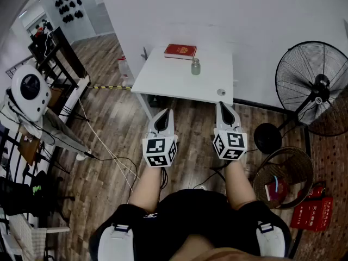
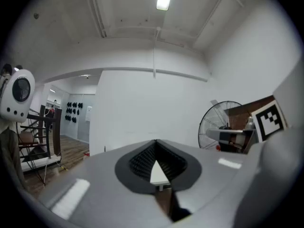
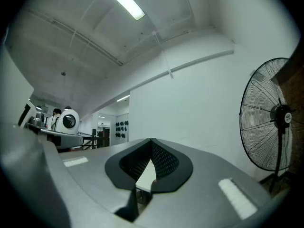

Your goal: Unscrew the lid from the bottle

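Observation:
A small glass bottle (image 1: 196,67) with a metal lid stands upright on the white table (image 1: 168,80), near its far edge. My left gripper (image 1: 164,116) and right gripper (image 1: 225,110) are held side by side in front of the table, short of its near edge and well away from the bottle. Both are shut with nothing between the jaws. In the left gripper view the left gripper (image 2: 155,144) points level at the white wall, and a sliver of the table (image 2: 159,175) shows through the jaw gap. The right gripper (image 3: 151,142) shows the same sliver of table (image 3: 146,177).
A red book (image 1: 180,51) lies on the table behind the bottle, and a small white disc (image 1: 221,92) sits near the front right corner. A standing fan (image 1: 311,80) and a wicker basket (image 1: 283,175) are at the right. Cables (image 1: 109,151) trail over the wooden floor at the left.

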`<state>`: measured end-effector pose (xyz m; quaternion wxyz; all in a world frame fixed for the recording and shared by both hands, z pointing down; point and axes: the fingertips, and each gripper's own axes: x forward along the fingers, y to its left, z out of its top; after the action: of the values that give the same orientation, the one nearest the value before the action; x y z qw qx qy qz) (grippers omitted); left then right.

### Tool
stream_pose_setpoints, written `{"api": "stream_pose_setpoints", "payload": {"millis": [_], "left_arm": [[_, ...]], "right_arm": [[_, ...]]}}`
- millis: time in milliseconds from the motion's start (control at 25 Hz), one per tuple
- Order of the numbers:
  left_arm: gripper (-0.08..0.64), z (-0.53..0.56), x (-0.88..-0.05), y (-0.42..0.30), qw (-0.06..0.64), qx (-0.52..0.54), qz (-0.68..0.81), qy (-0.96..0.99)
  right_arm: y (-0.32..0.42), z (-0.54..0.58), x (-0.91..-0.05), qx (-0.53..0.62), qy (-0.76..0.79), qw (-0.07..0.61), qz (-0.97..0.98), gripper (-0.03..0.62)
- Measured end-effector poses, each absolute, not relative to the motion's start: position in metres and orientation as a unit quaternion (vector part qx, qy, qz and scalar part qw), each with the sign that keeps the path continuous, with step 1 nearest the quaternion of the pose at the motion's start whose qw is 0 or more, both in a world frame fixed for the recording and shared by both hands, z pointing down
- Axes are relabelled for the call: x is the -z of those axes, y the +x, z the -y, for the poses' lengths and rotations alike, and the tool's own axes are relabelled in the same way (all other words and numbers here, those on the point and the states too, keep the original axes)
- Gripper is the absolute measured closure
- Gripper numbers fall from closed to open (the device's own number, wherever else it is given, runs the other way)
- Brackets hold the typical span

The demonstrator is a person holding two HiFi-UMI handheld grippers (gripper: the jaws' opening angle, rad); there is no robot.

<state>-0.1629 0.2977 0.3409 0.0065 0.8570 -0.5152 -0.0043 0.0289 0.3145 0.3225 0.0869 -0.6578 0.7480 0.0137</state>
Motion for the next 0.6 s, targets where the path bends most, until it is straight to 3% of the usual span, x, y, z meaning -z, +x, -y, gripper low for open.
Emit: {"api": "stream_pose_setpoints", "payload": {"millis": [600], "left_arm": [[0.511, -0.268, -0.346, -0.119, 0.006, -0.006, 0.525, 0.851]], "right_arm": [[0.064, -0.281, -0.329, -0.015, -0.641, 0.079, -0.763, 0.595]]}}
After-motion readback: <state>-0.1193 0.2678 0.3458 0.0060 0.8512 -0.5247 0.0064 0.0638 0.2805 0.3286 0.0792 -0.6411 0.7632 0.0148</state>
